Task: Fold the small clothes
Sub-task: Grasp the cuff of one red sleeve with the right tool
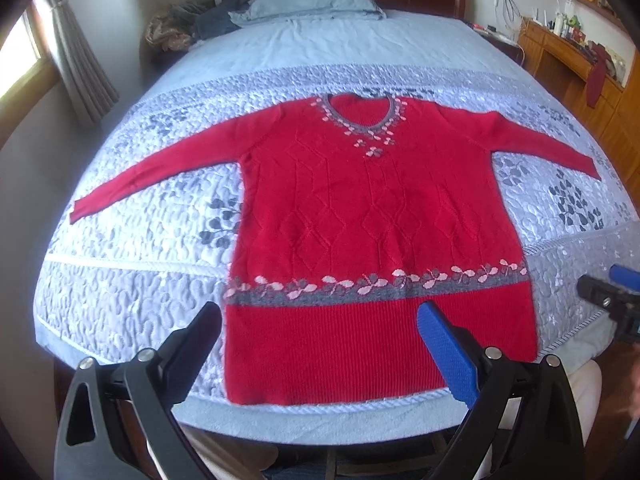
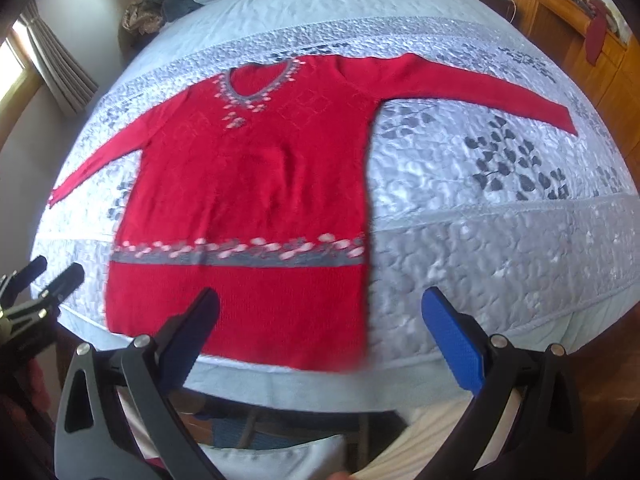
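A red knit sweater [image 1: 372, 216] with a grey and pink flower band lies flat, front up, on the quilted bed, both sleeves spread out; it also shows in the right wrist view [image 2: 256, 184]. My left gripper [image 1: 320, 312] is open and empty, hovering over the sweater's hem near the bed's front edge. My right gripper [image 2: 320, 300] is open and empty above the hem's right corner. Each gripper shows at the edge of the other's view: the right one [image 1: 612, 292], the left one [image 2: 52, 276].
The light blue quilt [image 1: 132, 288] covers the bed [image 2: 500, 240]. A pillow [image 1: 316, 0] and a heap of clothes [image 1: 188, 24] lie at the headboard. A wooden desk [image 1: 572, 52] stands at the right, a curtained window [image 1: 68, 52] at the left.
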`<state>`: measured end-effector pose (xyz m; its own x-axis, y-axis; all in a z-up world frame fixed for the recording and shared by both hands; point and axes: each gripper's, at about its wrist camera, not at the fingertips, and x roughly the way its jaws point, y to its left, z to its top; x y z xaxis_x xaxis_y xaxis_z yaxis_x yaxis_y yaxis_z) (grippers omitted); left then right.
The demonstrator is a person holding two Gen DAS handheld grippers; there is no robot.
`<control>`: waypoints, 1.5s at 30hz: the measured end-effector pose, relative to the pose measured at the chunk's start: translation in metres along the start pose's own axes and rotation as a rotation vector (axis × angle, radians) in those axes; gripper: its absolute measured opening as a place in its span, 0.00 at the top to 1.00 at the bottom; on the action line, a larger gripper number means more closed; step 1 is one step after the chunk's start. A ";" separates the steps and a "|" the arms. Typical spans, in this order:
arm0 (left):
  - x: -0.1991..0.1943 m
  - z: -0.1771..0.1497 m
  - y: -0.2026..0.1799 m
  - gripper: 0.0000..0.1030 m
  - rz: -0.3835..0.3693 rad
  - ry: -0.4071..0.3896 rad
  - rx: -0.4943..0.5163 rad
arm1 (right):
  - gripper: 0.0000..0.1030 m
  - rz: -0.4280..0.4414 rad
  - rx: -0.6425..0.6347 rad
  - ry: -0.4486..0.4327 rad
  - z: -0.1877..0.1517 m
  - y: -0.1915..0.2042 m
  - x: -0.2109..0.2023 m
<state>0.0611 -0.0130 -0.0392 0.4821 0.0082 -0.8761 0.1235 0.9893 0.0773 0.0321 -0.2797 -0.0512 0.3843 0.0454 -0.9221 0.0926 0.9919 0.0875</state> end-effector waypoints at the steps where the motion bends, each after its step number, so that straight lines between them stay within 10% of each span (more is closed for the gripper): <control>1: 0.007 0.006 -0.003 0.05 0.008 0.006 0.006 | 0.03 -0.028 0.027 0.010 0.009 -0.022 0.005; 11: 0.080 0.131 -0.072 0.04 -0.017 -0.004 -0.039 | 0.03 -0.171 0.496 0.042 0.140 -0.325 0.054; 18: 0.135 0.205 -0.137 0.04 -0.059 0.013 -0.080 | 0.04 -0.172 0.573 0.085 0.192 -0.439 0.112; 28: 0.182 0.204 -0.153 0.04 0.020 0.050 -0.020 | 0.34 -0.123 0.595 0.137 0.205 -0.472 0.164; 30: 0.186 0.201 -0.145 0.04 0.030 0.059 -0.029 | 0.74 -0.117 0.572 0.110 0.207 -0.467 0.162; 32: 0.187 0.198 -0.134 0.04 0.041 0.061 -0.040 | 0.89 -0.033 0.595 0.066 0.208 -0.465 0.153; 45: 0.194 0.193 -0.036 0.04 0.110 0.091 -0.169 | 0.89 -0.089 0.151 -0.105 0.264 -0.280 0.093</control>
<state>0.3178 -0.0756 -0.1200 0.4031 0.1228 -0.9069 -0.0762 0.9920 0.1004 0.2840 -0.5851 -0.0619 0.4611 -0.0619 -0.8852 0.2642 0.9619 0.0704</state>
